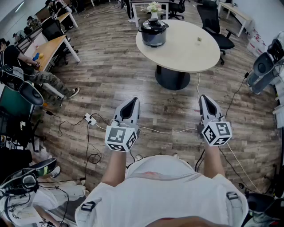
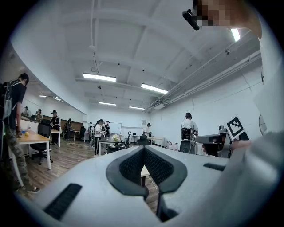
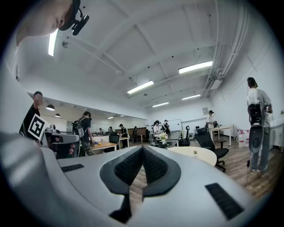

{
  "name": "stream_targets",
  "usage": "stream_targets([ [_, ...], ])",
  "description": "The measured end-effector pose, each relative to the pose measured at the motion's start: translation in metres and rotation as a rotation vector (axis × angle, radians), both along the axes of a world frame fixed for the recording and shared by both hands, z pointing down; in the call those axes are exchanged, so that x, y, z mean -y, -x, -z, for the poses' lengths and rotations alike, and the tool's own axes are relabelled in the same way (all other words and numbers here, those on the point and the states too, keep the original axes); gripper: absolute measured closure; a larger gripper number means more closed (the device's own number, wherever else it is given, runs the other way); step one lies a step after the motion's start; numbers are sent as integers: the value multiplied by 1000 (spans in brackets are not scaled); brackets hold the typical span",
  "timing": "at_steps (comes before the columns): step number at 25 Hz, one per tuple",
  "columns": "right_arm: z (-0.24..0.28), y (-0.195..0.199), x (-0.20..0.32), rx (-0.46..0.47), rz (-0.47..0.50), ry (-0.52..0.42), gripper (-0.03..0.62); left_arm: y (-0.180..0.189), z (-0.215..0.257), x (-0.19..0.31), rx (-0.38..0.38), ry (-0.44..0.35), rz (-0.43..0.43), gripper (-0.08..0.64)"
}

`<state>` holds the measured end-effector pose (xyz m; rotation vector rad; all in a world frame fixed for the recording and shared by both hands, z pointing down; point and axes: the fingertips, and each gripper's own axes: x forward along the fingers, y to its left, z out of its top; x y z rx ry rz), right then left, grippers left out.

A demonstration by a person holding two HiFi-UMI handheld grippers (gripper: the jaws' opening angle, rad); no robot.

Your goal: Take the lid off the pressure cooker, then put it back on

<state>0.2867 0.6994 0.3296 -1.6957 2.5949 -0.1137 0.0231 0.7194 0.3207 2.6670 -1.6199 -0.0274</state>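
Note:
The dark pressure cooker [image 1: 153, 32], lid on, stands on the far left part of a round beige table [image 1: 186, 53] ahead of me in the head view. Both grippers are held level in front of my body, well short of the table and over the wooden floor. My left gripper [image 1: 132, 102] is shut with nothing between its fingers, and in the left gripper view the black pads [image 2: 133, 166] meet at the tips. My right gripper [image 1: 204, 98] is likewise shut and empty. In the right gripper view the table [image 3: 197, 154] shows just past the closed pads [image 3: 153, 166].
A white vase of flowers [image 1: 154, 6] stands behind the cooker and a small object [image 1: 199, 40] sits on the table. Office chairs [image 1: 213, 17] are at the table's far right. A power strip [image 1: 90, 119] and cables lie on the floor. Desks with people [image 1: 26, 62] line the left.

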Motion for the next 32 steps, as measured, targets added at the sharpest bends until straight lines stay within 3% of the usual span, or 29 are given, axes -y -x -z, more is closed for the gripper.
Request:
stream_targets([
  [16, 0, 2, 1, -14, -1, 17, 592, 2, 0, 3, -4, 6, -6, 555],
  [20, 8, 12, 3, 28, 15, -7, 592, 12, 2, 3, -8, 7, -2, 555],
  [26, 7, 46, 8, 52, 7, 4, 591, 48, -1, 6, -13, 11, -17, 555],
  [32, -8, 119, 9, 49, 10, 28, 592, 112, -12, 11, -21, 19, -39, 555],
])
